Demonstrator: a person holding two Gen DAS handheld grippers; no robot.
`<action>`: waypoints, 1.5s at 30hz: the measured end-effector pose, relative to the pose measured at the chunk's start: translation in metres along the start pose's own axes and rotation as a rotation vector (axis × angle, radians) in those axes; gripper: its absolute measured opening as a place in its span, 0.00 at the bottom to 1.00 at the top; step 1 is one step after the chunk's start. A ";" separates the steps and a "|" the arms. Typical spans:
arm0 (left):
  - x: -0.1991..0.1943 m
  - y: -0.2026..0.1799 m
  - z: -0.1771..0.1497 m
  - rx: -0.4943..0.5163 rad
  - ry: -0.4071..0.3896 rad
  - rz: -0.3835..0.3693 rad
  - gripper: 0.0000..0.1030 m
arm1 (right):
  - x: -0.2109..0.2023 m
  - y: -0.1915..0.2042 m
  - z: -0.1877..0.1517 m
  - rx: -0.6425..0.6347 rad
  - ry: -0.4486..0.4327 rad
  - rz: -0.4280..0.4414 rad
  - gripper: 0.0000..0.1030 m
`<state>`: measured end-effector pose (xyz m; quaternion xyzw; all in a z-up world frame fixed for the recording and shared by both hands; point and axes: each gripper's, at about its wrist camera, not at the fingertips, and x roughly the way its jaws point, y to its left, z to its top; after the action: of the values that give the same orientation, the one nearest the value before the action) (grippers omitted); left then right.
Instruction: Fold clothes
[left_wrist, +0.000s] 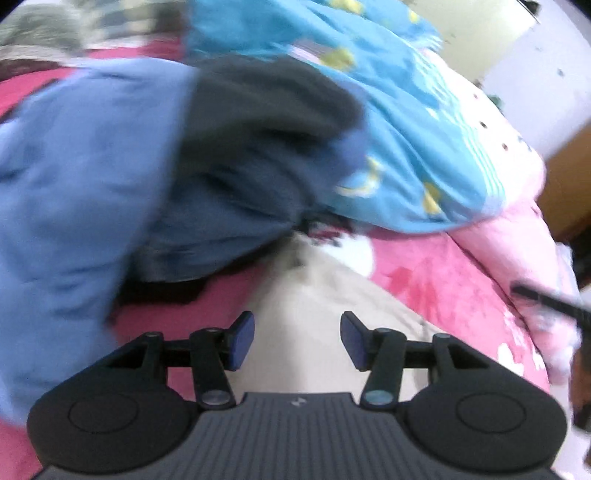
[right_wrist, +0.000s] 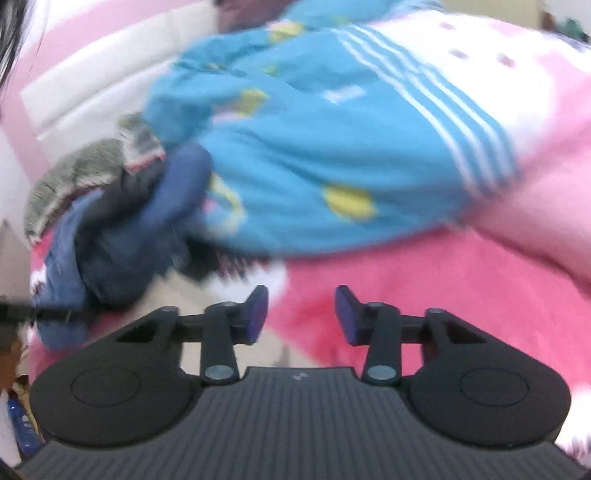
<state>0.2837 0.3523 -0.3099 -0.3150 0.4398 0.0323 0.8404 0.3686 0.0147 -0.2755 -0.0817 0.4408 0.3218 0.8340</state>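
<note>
On the pink bedspread (left_wrist: 436, 273), a crumpled, blurred heap of clothes (left_wrist: 236, 155): light blue, dark navy, beige pieces beside a turquoise quilt (right_wrist: 332, 147). Left gripper (left_wrist: 297, 341) and right gripper (right_wrist: 301, 314) both gape wide, holding nothing.

My left hand-held gripper (left_wrist: 297, 341), of matte black plastic, had a wide ribbed grey-black deck with a small pale logo at its front edge. A rounded black housing with a shallow circular recess sat on either side of that deck. Two black link arms pivoted on silvery round pins, with smaller dark screws at the outer joints. Its fingers carried flat blue-purple pads (left_wrist: 242, 341). My right hand-held gripper (right_wrist: 301, 314) was built alike: the same ribbed deck, round housings, silvery pins and blue-purple pads (right_wrist: 256, 314).
</note>
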 end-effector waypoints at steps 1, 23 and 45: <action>0.011 -0.006 0.001 0.011 0.015 -0.006 0.50 | -0.005 -0.001 -0.016 0.019 0.024 -0.014 0.31; 0.089 -0.054 -0.005 0.280 0.129 0.211 0.54 | -0.033 -0.103 -0.115 0.135 -0.034 -0.223 0.14; 0.094 -0.064 -0.014 0.380 0.142 0.270 0.56 | -0.040 -0.085 -0.210 0.014 0.177 0.136 0.11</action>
<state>0.3527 0.2721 -0.3551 -0.0911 0.5340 0.0391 0.8396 0.2612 -0.1587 -0.3819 -0.0738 0.5195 0.3663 0.7684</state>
